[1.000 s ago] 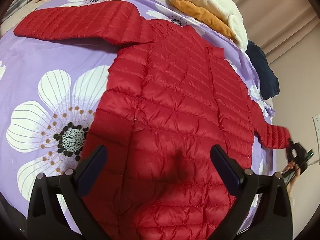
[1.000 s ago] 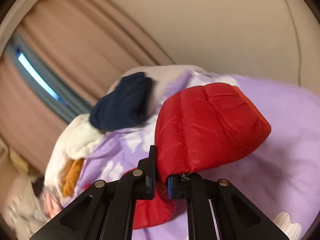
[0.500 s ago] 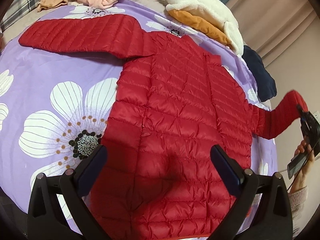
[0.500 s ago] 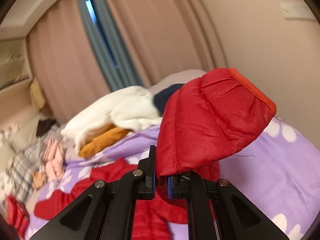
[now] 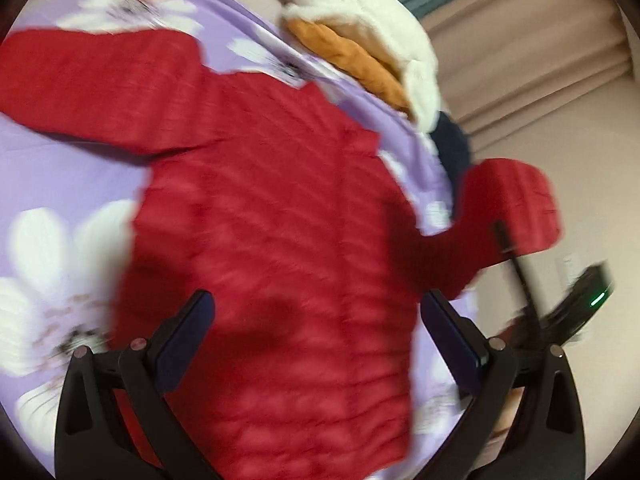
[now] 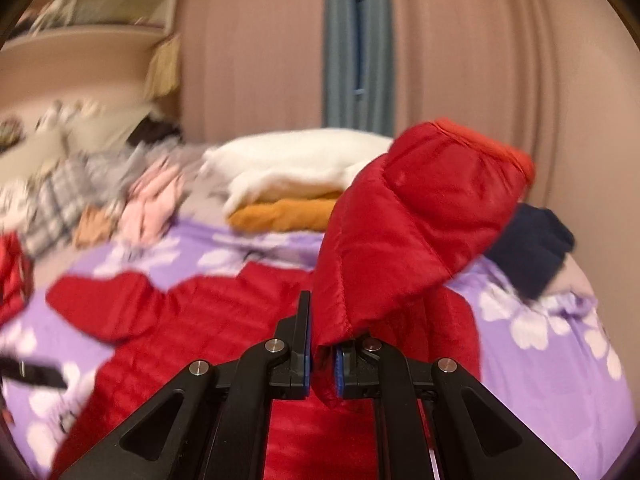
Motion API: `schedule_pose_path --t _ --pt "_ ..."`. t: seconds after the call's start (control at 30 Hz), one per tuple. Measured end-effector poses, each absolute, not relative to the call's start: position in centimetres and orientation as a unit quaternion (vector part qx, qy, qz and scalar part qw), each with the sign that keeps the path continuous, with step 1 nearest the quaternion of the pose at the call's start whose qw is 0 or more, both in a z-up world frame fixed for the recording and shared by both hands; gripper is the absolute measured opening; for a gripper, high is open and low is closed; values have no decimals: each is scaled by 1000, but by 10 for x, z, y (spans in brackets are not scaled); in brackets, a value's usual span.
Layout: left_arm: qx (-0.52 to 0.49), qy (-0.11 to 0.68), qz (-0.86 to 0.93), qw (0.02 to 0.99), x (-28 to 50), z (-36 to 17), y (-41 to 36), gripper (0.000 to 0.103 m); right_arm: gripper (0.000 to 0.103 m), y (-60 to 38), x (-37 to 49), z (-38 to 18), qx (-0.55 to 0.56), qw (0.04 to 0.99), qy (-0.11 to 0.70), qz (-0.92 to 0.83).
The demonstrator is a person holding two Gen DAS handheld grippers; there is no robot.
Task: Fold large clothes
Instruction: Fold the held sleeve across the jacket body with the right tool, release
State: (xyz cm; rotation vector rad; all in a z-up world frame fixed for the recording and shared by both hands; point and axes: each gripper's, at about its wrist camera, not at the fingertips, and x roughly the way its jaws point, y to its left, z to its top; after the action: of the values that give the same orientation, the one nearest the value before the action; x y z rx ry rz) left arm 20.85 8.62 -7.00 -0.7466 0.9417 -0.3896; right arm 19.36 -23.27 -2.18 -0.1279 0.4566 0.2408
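**A:** whoa, the right gripper (image 6: 322, 354) has swung that sleeve (image 6: 416, 224) up off the bed (image 6: 560, 344) since a second ago; jaws clamped on the cuff end

**B:** yep; the red jacket (image 5: 272, 248) lies flat on the bed, other sleeve out toward 10 o'clock; left gripper (image 5: 318, 340) hangs over the hem, jaws wide, holding nothing; looks like the sleeve fold-in is underway

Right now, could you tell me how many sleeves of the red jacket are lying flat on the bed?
1: the far sleeve lies flat on the bedspread; the other sleeve is lifted in the right claw.
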Motion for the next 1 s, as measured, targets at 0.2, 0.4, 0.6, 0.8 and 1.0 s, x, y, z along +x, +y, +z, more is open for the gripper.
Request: schedule_pose_path --t 0.2,0.4,0.6,0.8,1.0 --pt "-392 443 -232 772 259 -68 73 103 11 -189 200 -65 -122 948 256 144" --pt "-468 463 -279 699 301 -91 67 103 11 -166 203 -91 -150 933 283 164" --pt "-483 469 -280 685 320 -100 61 93 11 -155 203 -96 -144 932 285 169" --pt "-452 455 -262 721 315 -77 60 16 25 -165 203 -98 -122 933 300 158" --pt "-396 411 -215 793 298 -29 78 15 66 -191 176 -83 -71 946 276 153"
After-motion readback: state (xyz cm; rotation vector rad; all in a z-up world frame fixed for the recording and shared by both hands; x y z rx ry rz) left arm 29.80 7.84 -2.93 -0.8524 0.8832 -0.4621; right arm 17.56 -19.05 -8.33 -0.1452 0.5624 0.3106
